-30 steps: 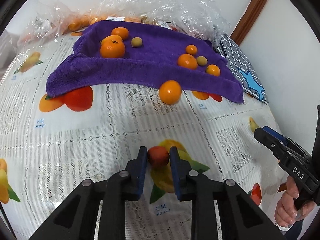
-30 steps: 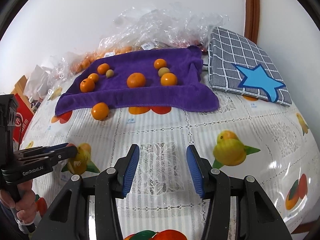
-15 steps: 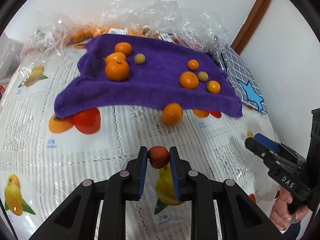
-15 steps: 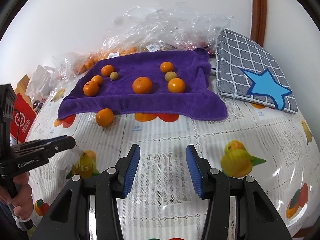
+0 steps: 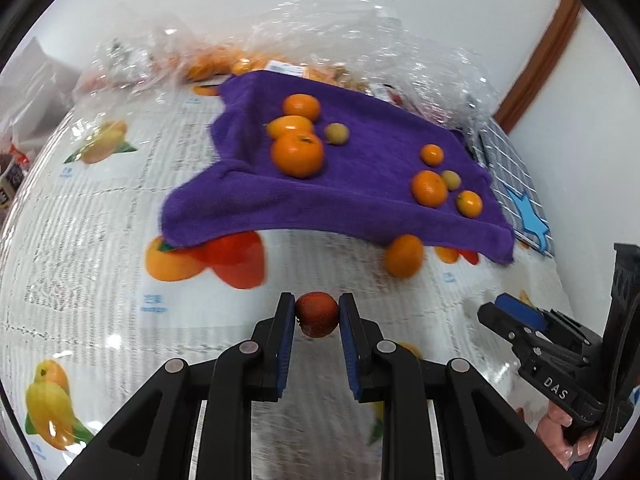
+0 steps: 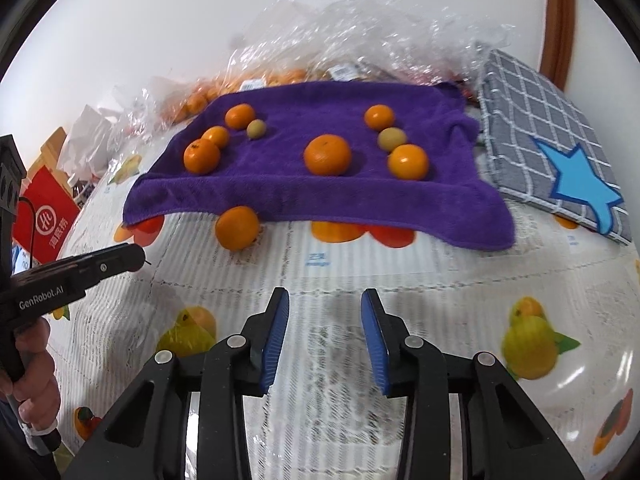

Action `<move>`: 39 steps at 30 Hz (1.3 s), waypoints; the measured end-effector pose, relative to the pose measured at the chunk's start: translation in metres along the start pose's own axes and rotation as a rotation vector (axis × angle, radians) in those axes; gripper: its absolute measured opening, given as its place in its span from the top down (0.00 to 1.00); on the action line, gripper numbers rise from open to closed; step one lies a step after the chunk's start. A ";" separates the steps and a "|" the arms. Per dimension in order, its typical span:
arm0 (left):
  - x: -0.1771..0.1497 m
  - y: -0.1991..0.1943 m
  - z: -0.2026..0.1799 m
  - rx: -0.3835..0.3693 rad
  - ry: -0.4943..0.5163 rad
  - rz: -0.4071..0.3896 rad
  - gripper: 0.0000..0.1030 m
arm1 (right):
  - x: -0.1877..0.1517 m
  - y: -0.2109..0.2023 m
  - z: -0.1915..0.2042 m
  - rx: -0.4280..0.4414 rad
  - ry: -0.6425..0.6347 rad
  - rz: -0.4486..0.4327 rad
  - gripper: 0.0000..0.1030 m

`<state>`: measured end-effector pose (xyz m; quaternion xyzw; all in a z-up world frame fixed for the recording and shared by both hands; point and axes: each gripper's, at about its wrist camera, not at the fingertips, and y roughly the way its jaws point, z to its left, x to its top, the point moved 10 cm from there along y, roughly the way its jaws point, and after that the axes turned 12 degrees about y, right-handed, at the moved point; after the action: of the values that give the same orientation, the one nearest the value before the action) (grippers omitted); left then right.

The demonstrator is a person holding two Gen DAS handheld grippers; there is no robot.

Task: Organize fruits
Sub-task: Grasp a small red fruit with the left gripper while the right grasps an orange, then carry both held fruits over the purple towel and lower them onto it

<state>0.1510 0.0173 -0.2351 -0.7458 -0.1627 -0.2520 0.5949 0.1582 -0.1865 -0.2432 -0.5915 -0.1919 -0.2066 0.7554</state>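
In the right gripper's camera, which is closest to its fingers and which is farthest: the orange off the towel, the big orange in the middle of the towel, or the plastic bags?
From the right gripper:
1. Loose orange, on the tablecloth, ahead-left at the towel's front edge.
2. Big orange, mid-towel, straight ahead.
3. Plastic bags, at the back by the wall.

Home dining table, fruit-print plastic tablecloth (image 6: 320,264), crumpled produce bags (image 6: 360,32), white wall, wooden door trim (image 6: 560,20)
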 end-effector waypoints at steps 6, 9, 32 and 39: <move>0.001 0.002 0.031 0.026 -0.055 0.001 0.79 | 0.003 0.016 0.023 0.040 -0.036 0.014 0.63; 0.005 -0.001 0.044 0.043 -0.068 -0.011 0.79 | 0.009 0.025 0.038 0.070 -0.041 0.015 0.62; 0.039 -0.003 0.041 0.027 -0.062 -0.032 0.79 | 0.037 0.031 0.055 0.105 -0.064 -0.030 0.65; 0.066 -0.003 0.015 -0.008 -0.019 -0.052 0.79 | 0.068 -0.002 0.011 0.071 0.010 -0.121 0.65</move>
<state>0.2063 0.0287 -0.1975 -0.7459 -0.1866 -0.2610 0.5837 0.2135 -0.1823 -0.2031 -0.5508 -0.2307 -0.2478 0.7629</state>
